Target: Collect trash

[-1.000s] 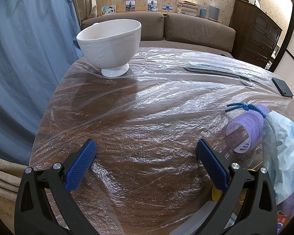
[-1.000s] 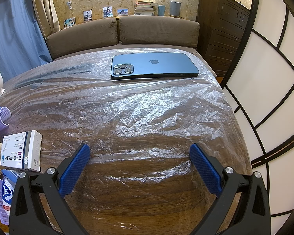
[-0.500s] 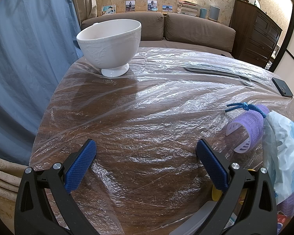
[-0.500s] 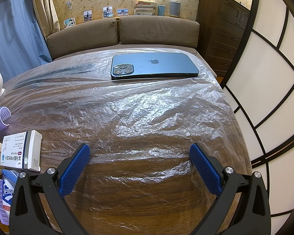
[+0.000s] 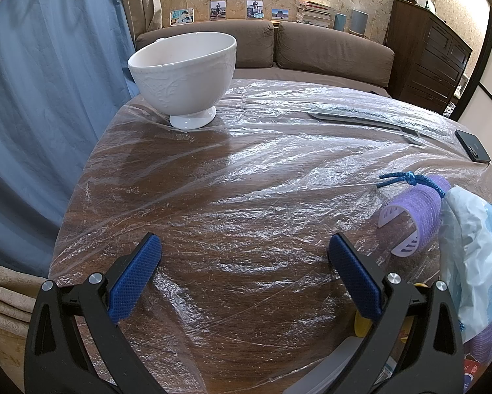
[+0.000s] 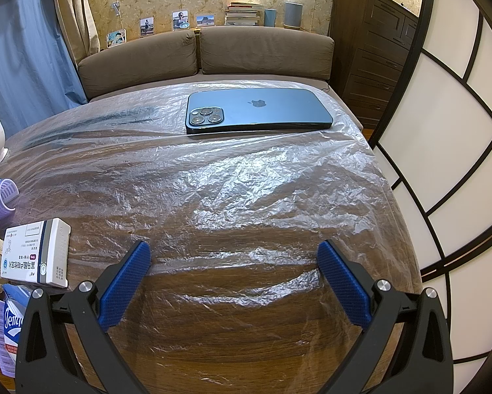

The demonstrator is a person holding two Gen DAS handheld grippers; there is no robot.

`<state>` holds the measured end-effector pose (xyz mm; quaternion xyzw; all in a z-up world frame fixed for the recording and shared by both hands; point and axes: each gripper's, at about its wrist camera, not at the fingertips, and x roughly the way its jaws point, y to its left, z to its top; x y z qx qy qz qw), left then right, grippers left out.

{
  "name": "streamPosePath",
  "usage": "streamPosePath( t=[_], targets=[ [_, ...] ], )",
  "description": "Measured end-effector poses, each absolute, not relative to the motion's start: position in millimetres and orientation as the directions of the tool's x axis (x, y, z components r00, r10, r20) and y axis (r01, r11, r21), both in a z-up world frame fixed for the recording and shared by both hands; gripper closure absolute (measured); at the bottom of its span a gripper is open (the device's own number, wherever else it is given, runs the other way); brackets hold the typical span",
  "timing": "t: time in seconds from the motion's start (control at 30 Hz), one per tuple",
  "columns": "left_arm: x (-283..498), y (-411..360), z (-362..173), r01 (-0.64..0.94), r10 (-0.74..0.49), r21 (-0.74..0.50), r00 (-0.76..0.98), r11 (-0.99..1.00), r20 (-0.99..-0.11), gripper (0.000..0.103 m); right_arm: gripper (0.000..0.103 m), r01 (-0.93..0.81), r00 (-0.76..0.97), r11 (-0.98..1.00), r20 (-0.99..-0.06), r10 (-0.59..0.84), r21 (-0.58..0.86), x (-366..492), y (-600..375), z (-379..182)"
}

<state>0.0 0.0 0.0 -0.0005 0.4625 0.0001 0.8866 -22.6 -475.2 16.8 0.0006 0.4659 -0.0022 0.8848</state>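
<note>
grippers, two, left gripper (image 5: 244,252) and right gripper (image 6: 234,257), both wide apart, empty; one bowl (image 5: 183,77), one phone (image 6: 257,113)

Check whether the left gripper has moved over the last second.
No. The left gripper sits unchanged against the white bowl and the purple hair roller.

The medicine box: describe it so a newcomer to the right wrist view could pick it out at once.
Start at the round plastic-covered table and go to its near left edge, beside the right gripper's left finger. The medicine box lies flat there, in front of the purple roller. It alone is a white carton, with printed text and a grey stripe.
</note>
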Motion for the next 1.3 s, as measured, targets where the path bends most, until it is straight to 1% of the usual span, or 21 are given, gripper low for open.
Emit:
streamPosePath(
  t=[0.57,0.63,0.7,0.73,0.8,0.87,1.0,1.1,1.2,1.3],
  targets=[
    [0,0,0,0.002,-0.002,0.0,0.572,1.0,-0.82,0.001,0.004,0.002,0.566,1.0,-0.825,-0.003,-0.002,-23,-474,18],
    [0,2,1,0.003,0.002,0.004,0.568,1.0,-0.823,0.001,0.004,0.02,0.554,1.0,-0.832,-0.019,-0.01,-23,-474,20],
    [-3,10,7,-0.028,0.018,0.002,0.585,1.0,-0.811,0.001,0.004,0.041,0.58,0.998,-0.813,-0.056,-0.039,-29,-474,30],
    [-4,16,13,-0.039,0.021,-0.003,0.601,0.999,-0.799,0.001,0.004,0.048,0.6,0.997,-0.797,-0.07,-0.052,-38,-473,44],
    [-11,25,29,-0.05,0.032,0.0,0.627,0.999,-0.778,0.001,0.004,0.041,0.637,0.998,-0.768,-0.067,-0.053,-50,-471,63],
    [-23,31,44,-0.041,0.03,0.004,0.651,0.999,-0.758,0.001,0.004,0.017,0.69,0.999,-0.723,-0.039,-0.038,-74,-462,88],
    [-54,39,61,0.037,0.005,0.042,0.689,0.998,-0.725,0.001,0.004,-0.05,0.727,0.999,-0.685,0.035,-0.002,-117,-436,116],
    [-77,33,67,0.111,-0.026,0.072,0.695,0.991,-0.719,0.001,0.004,-0.149,0.702,0.985,-0.693,0.166,0.085,-150,-404,119],
    [-95,17,59,0.227,-0.084,0.096,0.67,0.969,-0.738,0.001,0.004,-0.246,0.641,0.957,-0.714,0.281,0.156,-175,-369,109],
    [-107,-1,46,0.305,-0.087,0.161,0.659,0.939,-0.747,0.001,0.004,-0.303,0.609,0.939,-0.724,0.324,0.165,-192,-329,98]
  ],
)
